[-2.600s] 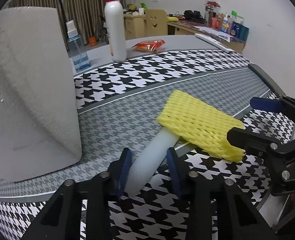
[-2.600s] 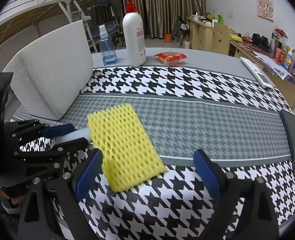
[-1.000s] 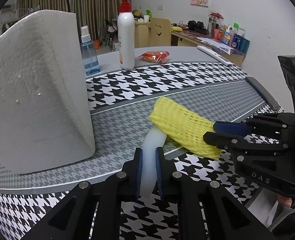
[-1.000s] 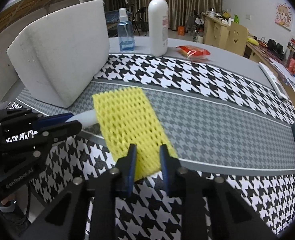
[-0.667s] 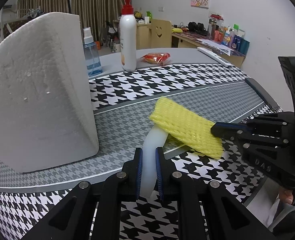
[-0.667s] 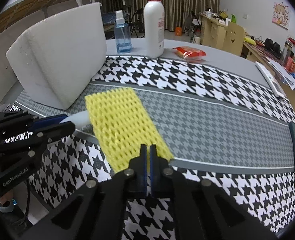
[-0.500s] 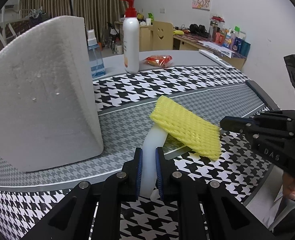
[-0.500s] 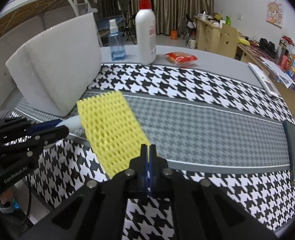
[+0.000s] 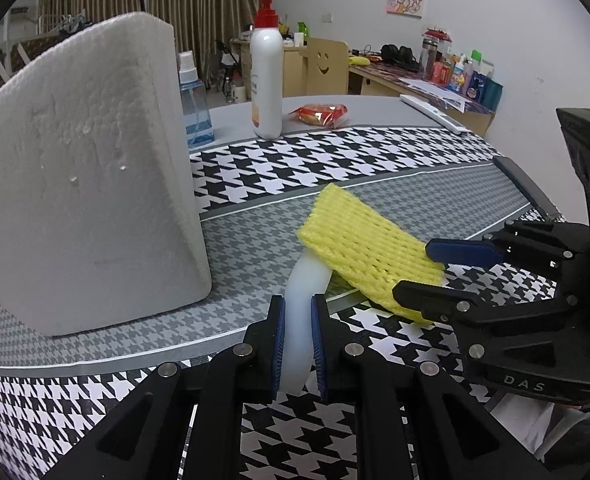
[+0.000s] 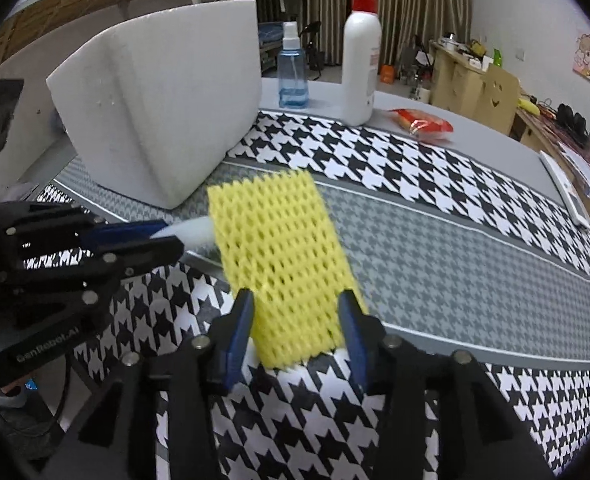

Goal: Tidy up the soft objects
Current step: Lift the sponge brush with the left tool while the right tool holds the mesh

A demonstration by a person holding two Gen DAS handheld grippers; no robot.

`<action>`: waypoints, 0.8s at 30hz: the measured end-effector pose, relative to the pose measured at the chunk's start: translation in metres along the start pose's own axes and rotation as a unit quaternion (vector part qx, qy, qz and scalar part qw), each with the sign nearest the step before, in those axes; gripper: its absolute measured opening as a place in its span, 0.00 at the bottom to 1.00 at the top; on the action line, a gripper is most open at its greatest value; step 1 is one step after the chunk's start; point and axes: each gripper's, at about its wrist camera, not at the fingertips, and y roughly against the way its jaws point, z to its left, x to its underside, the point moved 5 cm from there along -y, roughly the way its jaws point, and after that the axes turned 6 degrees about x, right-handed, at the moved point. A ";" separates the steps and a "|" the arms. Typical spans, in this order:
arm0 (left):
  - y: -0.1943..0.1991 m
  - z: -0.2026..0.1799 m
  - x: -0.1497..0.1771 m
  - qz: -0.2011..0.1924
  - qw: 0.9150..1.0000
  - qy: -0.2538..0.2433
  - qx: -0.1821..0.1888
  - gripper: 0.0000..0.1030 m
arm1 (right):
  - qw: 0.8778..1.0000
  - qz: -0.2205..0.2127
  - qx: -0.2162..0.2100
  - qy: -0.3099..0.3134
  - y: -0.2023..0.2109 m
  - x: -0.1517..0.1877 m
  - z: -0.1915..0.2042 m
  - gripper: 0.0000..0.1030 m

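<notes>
Right gripper (image 9: 431, 270) reads "DAS"; left gripper (image 10: 163, 240), "GenRobot.AI"

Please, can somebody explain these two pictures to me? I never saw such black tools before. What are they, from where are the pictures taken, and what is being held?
No robot arm is here: a person holds one black two-finger gripper in each hand, and a fisheye camera on each looks forward along its fingers. One picture comes from the left gripper, the other from the right gripper.

On the black-and-white houndstooth table cover stand a large white foam block, a small blue spray bottle and a white pump bottle with a red top; a red snack packet lies behind.

The left gripper is shut on a white soft tube that goes into a yellow foam net sleeve. The right gripper's jaws are opening, with the sleeve's near end between them.
</notes>
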 end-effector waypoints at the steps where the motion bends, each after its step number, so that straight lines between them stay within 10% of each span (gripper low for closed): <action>1: 0.000 0.000 0.000 0.000 1.000 0.001 0.001 0.14 | 1.000 -0.002 -0.001 0.003 0.000 0.000 0.001 0.58; 12: 0.000 0.000 0.000 -0.001 1.000 0.001 0.007 0.14 | 0.999 0.008 0.024 0.028 -0.013 0.001 0.006 0.59; 18: 0.003 0.003 0.000 -0.005 1.000 0.005 0.007 0.14 | 0.999 0.013 0.039 -0.001 -0.011 0.001 -0.012 0.14; 24: 0.011 0.000 0.001 -0.013 1.000 0.002 0.008 0.14 | 0.999 0.004 0.035 -0.030 -0.002 0.000 -0.024 0.12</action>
